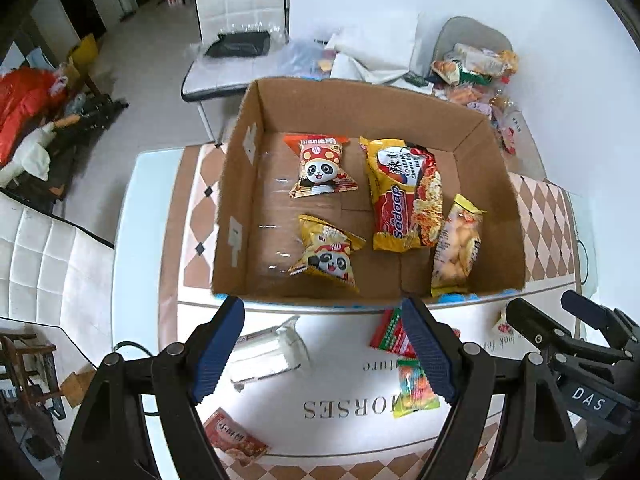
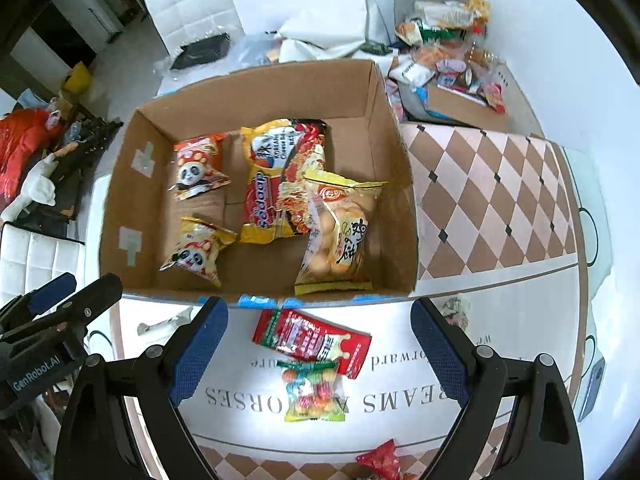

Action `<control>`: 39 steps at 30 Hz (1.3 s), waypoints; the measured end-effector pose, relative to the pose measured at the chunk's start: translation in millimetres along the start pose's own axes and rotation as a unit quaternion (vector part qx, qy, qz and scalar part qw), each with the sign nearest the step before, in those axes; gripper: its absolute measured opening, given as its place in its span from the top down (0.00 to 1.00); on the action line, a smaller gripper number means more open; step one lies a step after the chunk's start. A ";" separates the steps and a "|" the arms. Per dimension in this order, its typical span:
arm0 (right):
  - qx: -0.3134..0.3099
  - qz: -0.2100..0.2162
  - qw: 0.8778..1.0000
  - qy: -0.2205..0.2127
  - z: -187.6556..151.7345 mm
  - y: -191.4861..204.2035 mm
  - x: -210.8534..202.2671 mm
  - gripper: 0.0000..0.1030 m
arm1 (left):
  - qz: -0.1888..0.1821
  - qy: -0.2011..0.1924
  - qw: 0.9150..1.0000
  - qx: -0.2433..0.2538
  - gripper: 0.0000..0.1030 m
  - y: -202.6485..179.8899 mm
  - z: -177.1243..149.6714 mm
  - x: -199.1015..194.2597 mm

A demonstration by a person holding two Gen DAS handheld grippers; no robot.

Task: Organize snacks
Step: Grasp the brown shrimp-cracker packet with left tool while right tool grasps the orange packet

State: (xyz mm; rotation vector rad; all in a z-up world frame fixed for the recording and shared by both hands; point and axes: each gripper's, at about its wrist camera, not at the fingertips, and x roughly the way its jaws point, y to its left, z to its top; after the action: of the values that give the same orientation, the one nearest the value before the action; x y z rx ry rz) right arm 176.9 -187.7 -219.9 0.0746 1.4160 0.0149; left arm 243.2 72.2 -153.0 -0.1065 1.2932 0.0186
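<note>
An open cardboard box (image 1: 240,184) (image 2: 394,152) stands on the table. Inside lie two panda snack packs (image 1: 322,166) (image 2: 198,168), a yellow and red noodle packet (image 1: 406,196) (image 2: 280,184) and a yellow bag of round biscuits (image 1: 458,244) (image 2: 340,236). In front of the box lie a red packet (image 2: 312,336) (image 1: 390,332) and a clear bag of coloured candy (image 2: 314,392) (image 1: 412,388). My left gripper (image 1: 324,320) hangs open above the table with nothing between its fingers. My right gripper (image 2: 320,328) is open and empty above the red packet.
A clear wrapped white pack (image 1: 266,350) and a red sachet (image 1: 234,434) lie near the table's front; another red sachet (image 2: 380,460) lies at the front edge. A second box piled with snacks (image 2: 452,68) stands behind. White chairs (image 1: 236,0) surround the table.
</note>
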 end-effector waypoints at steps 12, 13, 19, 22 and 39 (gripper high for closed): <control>-0.001 0.032 0.998 -0.049 -45.2 2.9 -62.3 0.08 | -0.005 -0.054 0.999 0.001 0.22 -4.8 -39.1 -58.2; 0.000 0.038 0.998 -0.049 -48.9 2.3 -66.6 0.08 | -0.005 -0.054 0.999 0.002 0.22 -5.9 -41.9 -60.7; 0.040 0.069 0.997 0.005 -85.4 -22.0 -60.8 0.04 | -0.001 -0.030 1.000 -0.004 0.22 -8.2 -75.1 -52.7; 0.073 0.075 0.993 0.061 -120.9 -48.4 -34.3 0.04 | -0.008 0.018 0.999 -0.026 0.22 -1.9 -106.4 -25.9; -0.245 -0.121 0.930 0.244 -288.3 -46.5 113.0 0.06 | 0.015 0.202 0.978 -0.054 0.22 11.4 -244.0 96.8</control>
State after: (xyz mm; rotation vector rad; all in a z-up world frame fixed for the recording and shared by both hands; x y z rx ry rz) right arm -91.9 -215.4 -378.1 -0.5543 1.8711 0.1934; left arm 35.0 57.2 -312.6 -0.1911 1.7004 0.0978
